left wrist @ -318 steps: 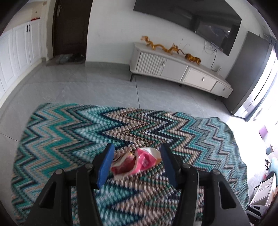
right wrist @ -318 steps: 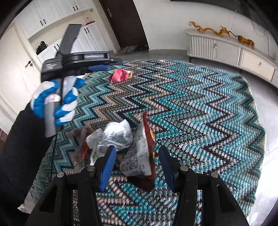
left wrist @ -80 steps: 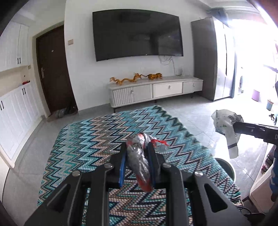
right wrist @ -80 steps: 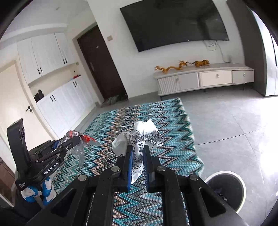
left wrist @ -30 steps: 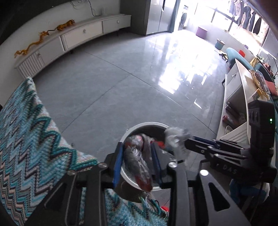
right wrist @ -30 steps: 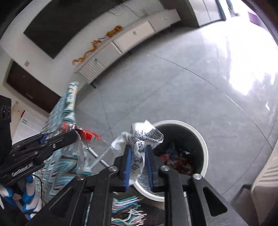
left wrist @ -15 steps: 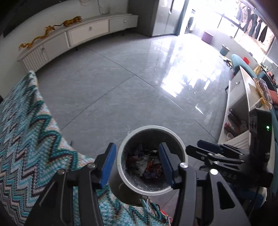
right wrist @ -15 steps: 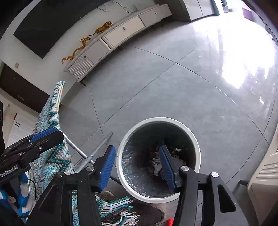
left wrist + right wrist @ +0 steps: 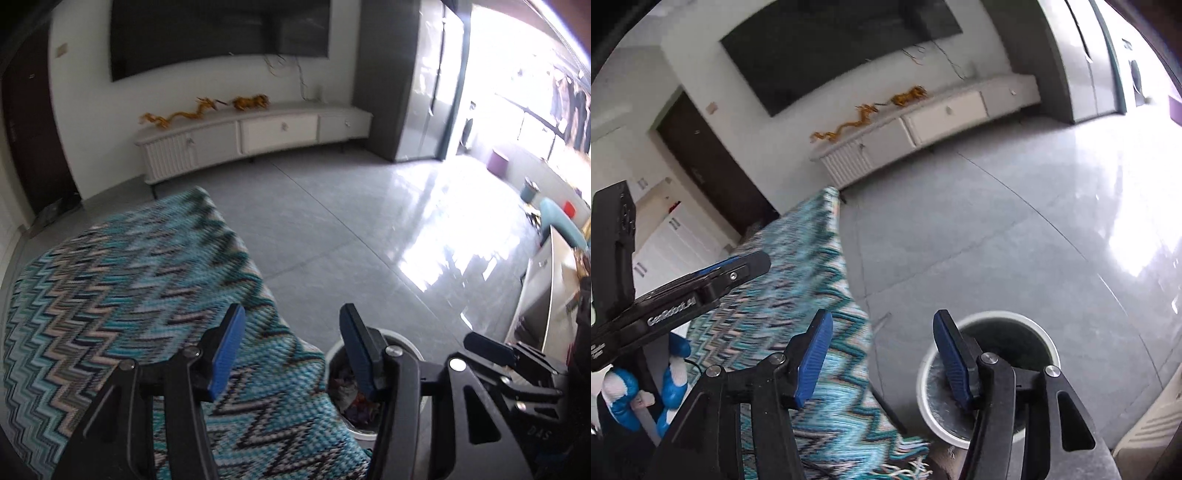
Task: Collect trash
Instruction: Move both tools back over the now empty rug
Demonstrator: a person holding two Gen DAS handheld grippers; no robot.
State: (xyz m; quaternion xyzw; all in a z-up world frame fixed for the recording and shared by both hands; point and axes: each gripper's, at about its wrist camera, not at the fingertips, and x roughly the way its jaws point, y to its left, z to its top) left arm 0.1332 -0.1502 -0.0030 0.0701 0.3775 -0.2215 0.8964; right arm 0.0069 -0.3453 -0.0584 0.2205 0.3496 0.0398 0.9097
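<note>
The white round trash bin (image 9: 408, 339) stands on the grey floor just off the rug's corner, with crumpled wrappers (image 9: 351, 402) inside it. My left gripper (image 9: 291, 314) hangs open above the rug's edge and the bin, nothing between its blue pads. In the right wrist view the bin (image 9: 997, 316) sits under the right finger. The jaws of my right gripper (image 9: 883, 317) are opening, and nothing is between them. The left gripper (image 9: 753, 264) shows at the left of that view, held by a hand in a blue and white glove (image 9: 620, 391).
A teal zigzag rug (image 9: 129, 277) covers the floor to the left, its fringe (image 9: 908, 461) near the bin. A white TV cabinet (image 9: 258, 136) with golden dragon figures stands at the far wall under a dark TV. Pale furniture (image 9: 546, 295) lines the right side.
Both grippers let their wrappers fall into the bin and opened. Both have since risen and tilted up, so the bin has slid to the lower right and the far wall has come into view.
</note>
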